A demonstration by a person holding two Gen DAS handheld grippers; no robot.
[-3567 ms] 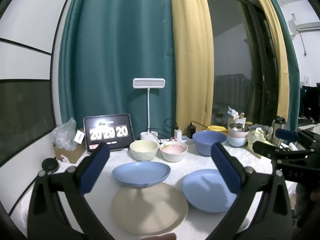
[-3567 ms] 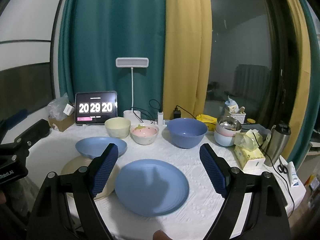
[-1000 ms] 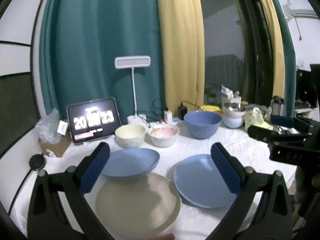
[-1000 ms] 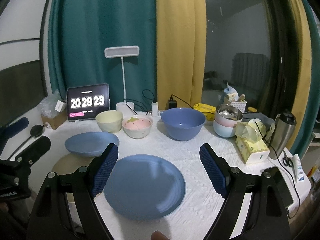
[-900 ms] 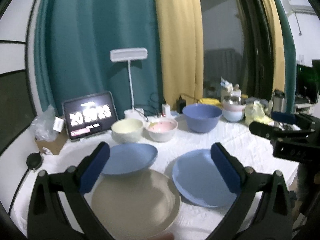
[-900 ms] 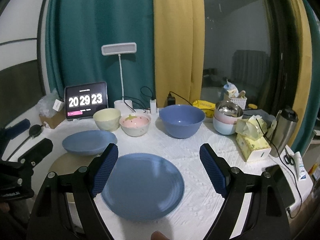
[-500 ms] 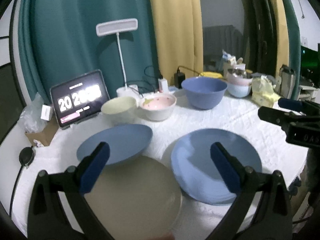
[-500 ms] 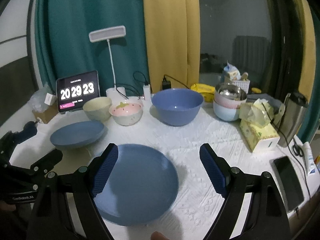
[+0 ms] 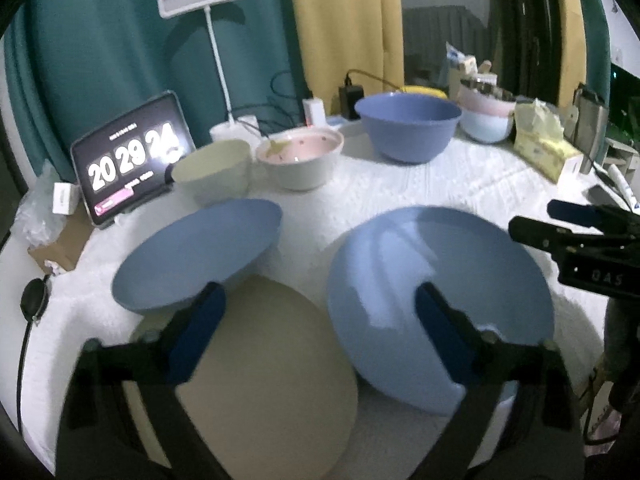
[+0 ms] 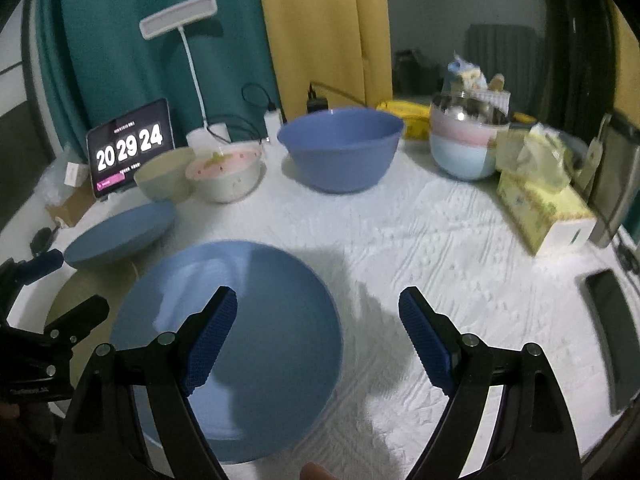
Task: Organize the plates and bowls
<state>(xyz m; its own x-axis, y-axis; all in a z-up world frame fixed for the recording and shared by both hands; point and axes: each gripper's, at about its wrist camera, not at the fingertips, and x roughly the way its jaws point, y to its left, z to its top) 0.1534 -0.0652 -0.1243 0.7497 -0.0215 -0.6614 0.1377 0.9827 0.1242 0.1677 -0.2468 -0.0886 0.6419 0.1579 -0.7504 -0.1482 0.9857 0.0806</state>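
A beige plate [image 9: 260, 380] lies nearest me, with a shallow blue dish [image 9: 200, 252] resting on its far edge. A flat blue plate [image 9: 432, 288] lies to its right. My left gripper [image 9: 320, 320] hovers over the gap between the beige and blue plates. Its jaws are closing with nothing pressed between them. My right gripper [image 10: 320, 328] hangs over the right rim of the blue plate [image 10: 272, 312]. Its jaws are closing too, and they hold nothing. Behind stand a cream bowl [image 10: 166, 180], a pink bowl [image 10: 224, 176] and a large blue bowl [image 10: 340, 152].
A tablet clock [image 10: 130, 148] and a white lamp [image 10: 180, 16] stand at the back left. Stacked pink and pale-blue bowls [image 10: 466, 148], a tissue box [image 10: 540, 200], a steel flask [image 10: 616, 184] and a phone [image 10: 612, 328] line the right side of the white-clothed table [image 10: 420, 240].
Both grippers have come down and forward toward the plates and tilted downward, so the plates look larger. Each pair of jaws stands slightly narrower.
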